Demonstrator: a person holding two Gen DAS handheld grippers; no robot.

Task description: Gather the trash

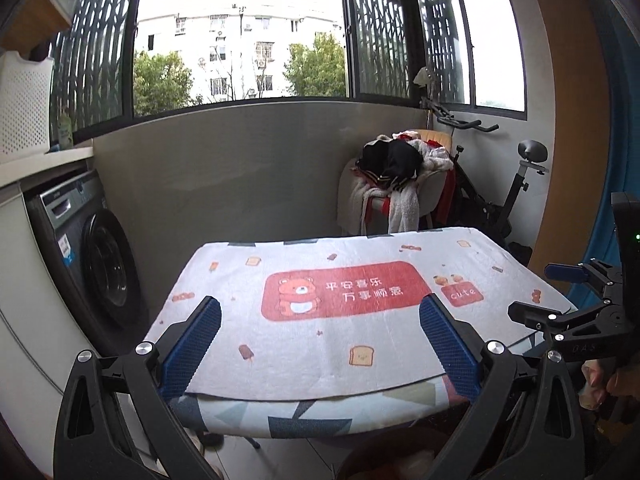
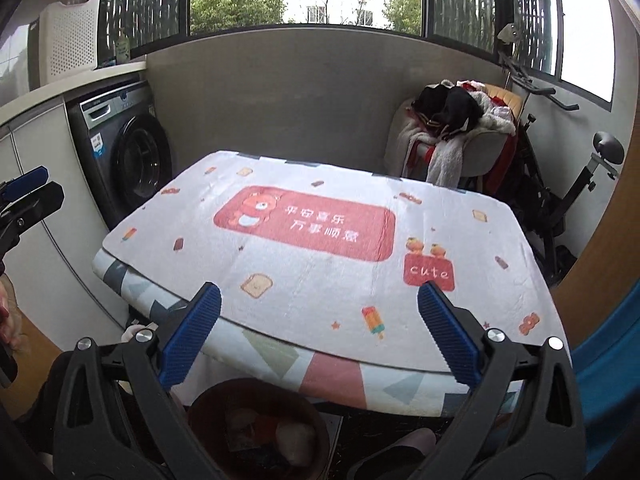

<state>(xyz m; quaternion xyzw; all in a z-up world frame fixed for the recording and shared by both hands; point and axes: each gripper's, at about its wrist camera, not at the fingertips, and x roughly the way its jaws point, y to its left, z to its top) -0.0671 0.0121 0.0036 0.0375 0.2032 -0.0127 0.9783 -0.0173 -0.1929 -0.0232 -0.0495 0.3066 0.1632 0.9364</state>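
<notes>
Table point(image 2: 320, 292): no trash seen ahead of fingers
Bin point(image 2: 256, 424): trash seen inside, below right gripper point(image 2: 319, 332)
Left gripper point(image 1: 320, 344): spread wide, nothing held
Right gripper: likewise
Progress: judged nearly done

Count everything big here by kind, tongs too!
Tongs: 2, left tongs and right tongs
Washing machine: 1
Exercise bike: 1
Chair: 1
Table: 1
Trash bin: 1
Laundry basket: 1
Total: 8

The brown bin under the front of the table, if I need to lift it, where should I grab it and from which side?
Grip the rim of the brown bin on its near side, coming straight down with the right claw, which hangs open above it. The mouth faces up with scraps inside, and the table overhangs the far edge, so the near rim looks freest.
</notes>
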